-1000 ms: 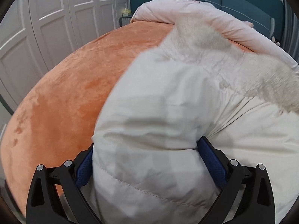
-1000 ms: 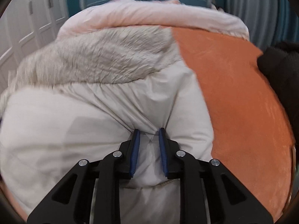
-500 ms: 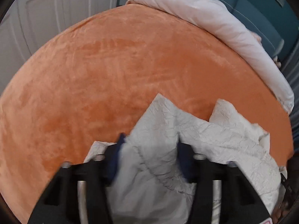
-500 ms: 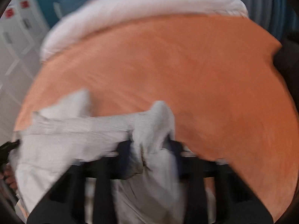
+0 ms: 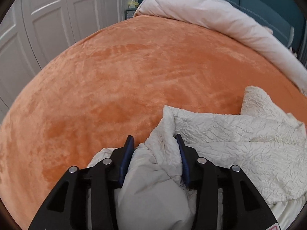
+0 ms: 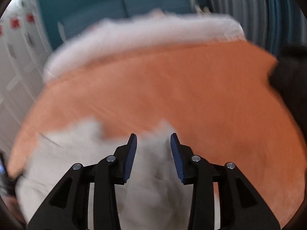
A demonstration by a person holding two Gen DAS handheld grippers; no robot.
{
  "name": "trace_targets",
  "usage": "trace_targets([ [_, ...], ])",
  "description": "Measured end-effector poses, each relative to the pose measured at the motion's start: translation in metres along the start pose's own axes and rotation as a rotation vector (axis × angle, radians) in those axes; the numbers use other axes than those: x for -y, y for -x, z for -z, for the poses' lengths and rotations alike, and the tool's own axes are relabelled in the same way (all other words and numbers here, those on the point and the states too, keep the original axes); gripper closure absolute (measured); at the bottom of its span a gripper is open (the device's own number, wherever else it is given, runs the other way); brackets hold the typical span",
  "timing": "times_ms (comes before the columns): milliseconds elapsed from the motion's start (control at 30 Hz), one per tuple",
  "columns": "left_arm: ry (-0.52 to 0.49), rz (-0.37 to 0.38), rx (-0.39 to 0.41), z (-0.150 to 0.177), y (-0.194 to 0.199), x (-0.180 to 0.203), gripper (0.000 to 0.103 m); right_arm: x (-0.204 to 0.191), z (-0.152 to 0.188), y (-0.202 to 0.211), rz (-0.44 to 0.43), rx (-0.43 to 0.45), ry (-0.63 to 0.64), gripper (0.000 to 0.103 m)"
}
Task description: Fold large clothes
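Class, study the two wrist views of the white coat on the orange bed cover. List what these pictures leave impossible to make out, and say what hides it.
- Right wrist view: motion blur smears the white coat, so whether the opening right gripper still presses it is unclear.
- Left wrist view: the left gripper, also opening, covers the coat's near part, and the frame edge cuts off its right side.
- Right wrist view: a dark object is blurred and cut off at the edge.

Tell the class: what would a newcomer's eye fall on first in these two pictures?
The orange blanket fills most of both views. A crumpled cream coat lies at its near edge, a bunch of it between the pads of the left gripper; the right gripper is opening, with cloth between its pads too. A pale duvet is rolled along the far side.
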State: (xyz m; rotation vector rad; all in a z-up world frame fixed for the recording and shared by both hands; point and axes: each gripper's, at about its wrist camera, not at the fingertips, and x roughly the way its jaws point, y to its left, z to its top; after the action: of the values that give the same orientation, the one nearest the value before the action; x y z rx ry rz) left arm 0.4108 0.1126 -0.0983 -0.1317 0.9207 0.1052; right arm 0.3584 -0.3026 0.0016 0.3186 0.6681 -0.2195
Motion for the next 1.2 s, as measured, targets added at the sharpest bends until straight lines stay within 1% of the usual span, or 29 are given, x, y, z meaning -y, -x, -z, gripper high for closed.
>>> trace_targets([
  [33,0.011,0.006,0.008,0.001,0.001,-0.002,0.058,-0.021,-0.008,0.001,-0.058,-0.007,0.041,0.062],
  [67,0.017,0.006,0.016,0.002,0.0,-0.002,0.057,-0.055,-0.016,-0.007,-0.141,-0.062,0.12,0.054],
  [100,0.018,0.002,0.022,0.003,0.0,-0.001,0.057,-0.09,-0.018,-0.019,-0.234,-0.136,0.196,0.054],
  [133,0.016,-0.003,0.025,0.003,0.0,0.0,0.056,-0.109,-0.016,-0.026,-0.282,-0.164,0.227,0.055],
  [167,0.015,-0.006,0.029,0.004,0.001,0.001,0.056,-0.141,-0.014,-0.041,-0.342,-0.191,0.268,0.055],
  [233,0.022,0.001,0.033,0.005,0.001,0.0,0.056,-0.188,-0.006,-0.076,-0.363,-0.258,0.321,0.055],
  [333,0.037,0.015,0.036,0.007,-0.002,-0.003,0.054,-0.228,0.005,-0.128,-0.378,-0.378,0.292,0.055],
  [400,0.042,0.017,0.036,0.008,-0.003,-0.003,0.054,-0.238,0.019,-0.149,-0.378,-0.455,0.286,0.062],
  [433,0.045,0.018,0.037,0.008,-0.004,-0.004,0.053,-0.248,0.029,-0.156,-0.367,-0.483,0.322,0.078],
  [500,0.05,0.022,0.042,0.009,-0.006,-0.004,0.053,-0.254,0.032,-0.155,-0.339,-0.45,0.372,0.095],
  [533,0.052,0.023,0.044,0.01,-0.006,-0.004,0.053,-0.248,0.023,-0.15,-0.332,-0.39,0.336,0.098],
  [600,0.056,0.023,0.051,0.01,-0.007,-0.005,0.052,-0.223,0.012,-0.156,-0.346,-0.354,0.211,0.1],
  [633,0.054,0.02,0.051,0.011,-0.008,-0.004,0.052,-0.214,0.015,-0.167,-0.325,-0.383,0.179,0.102],
  [667,0.05,0.015,0.051,0.01,-0.008,-0.003,0.052,-0.209,0.022,-0.182,-0.317,-0.449,0.166,0.102],
  [700,0.047,0.012,0.05,0.01,-0.007,-0.002,0.052,-0.206,0.021,-0.184,-0.327,-0.463,0.149,0.103],
  [733,0.049,0.014,0.049,0.01,-0.007,-0.003,0.052,-0.204,0.015,-0.177,-0.335,-0.439,0.135,0.102],
  [767,0.051,0.018,0.048,0.01,-0.007,-0.003,0.052,-0.196,0.003,-0.159,-0.317,-0.358,0.118,0.101],
  [800,0.052,0.019,0.048,0.009,-0.007,-0.004,0.052,-0.184,-0.008,-0.137,-0.296,-0.261,0.095,0.096],
  [833,0.05,0.016,0.047,0.009,-0.007,-0.003,0.052,-0.173,-0.014,-0.122,-0.286,-0.195,0.069,0.09],
  [867,0.049,0.014,0.048,0.009,-0.007,-0.004,0.052,-0.151,-0.022,-0.103,-0.266,-0.141,0.033,0.084],
  [900,0.052,0.018,0.048,0.01,-0.007,-0.005,0.052,-0.133,-0.025,-0.094,-0.247,-0.134,0.01,0.071],
  [933,0.052,0.017,0.048,0.01,-0.007,-0.005,0.052,-0.111,-0.025,-0.092,-0.226,-0.168,-0.007,0.054],
  [967,0.049,0.015,0.044,0.009,-0.007,-0.005,0.052,-0.096,-0.022,-0.096,-0.199,-0.214,-0.011,0.045],
  [1000,0.046,0.012,0.042,0.009,-0.006,-0.004,0.052,-0.086,-0.018,-0.102,-0.171,-0.249,-0.007,0.045],
  [1067,0.042,0.011,0.038,0.008,-0.005,-0.004,0.052,-0.067,-0.005,-0.126,-0.136,-0.372,-0.014,0.044],
  [1100,0.042,0.01,0.036,0.008,-0.004,-0.005,0.052,-0.064,0.001,-0.135,-0.142,-0.415,-0.03,0.046],
  [1133,0.039,0.005,0.037,0.008,-0.004,-0.004,0.051,-0.062,0.004,-0.143,-0.158,-0.453,-0.037,0.08],
  [1167,0.032,-0.008,0.038,0.009,-0.004,-0.004,0.051,-0.066,0.002,-0.144,-0.184,-0.454,-0.013,0.097],
  [1200,0.028,-0.012,0.038,0.009,-0.003,-0.002,0.051,-0.072,-0.005,-0.136,-0.191,-0.402,0.004,0.097],
])
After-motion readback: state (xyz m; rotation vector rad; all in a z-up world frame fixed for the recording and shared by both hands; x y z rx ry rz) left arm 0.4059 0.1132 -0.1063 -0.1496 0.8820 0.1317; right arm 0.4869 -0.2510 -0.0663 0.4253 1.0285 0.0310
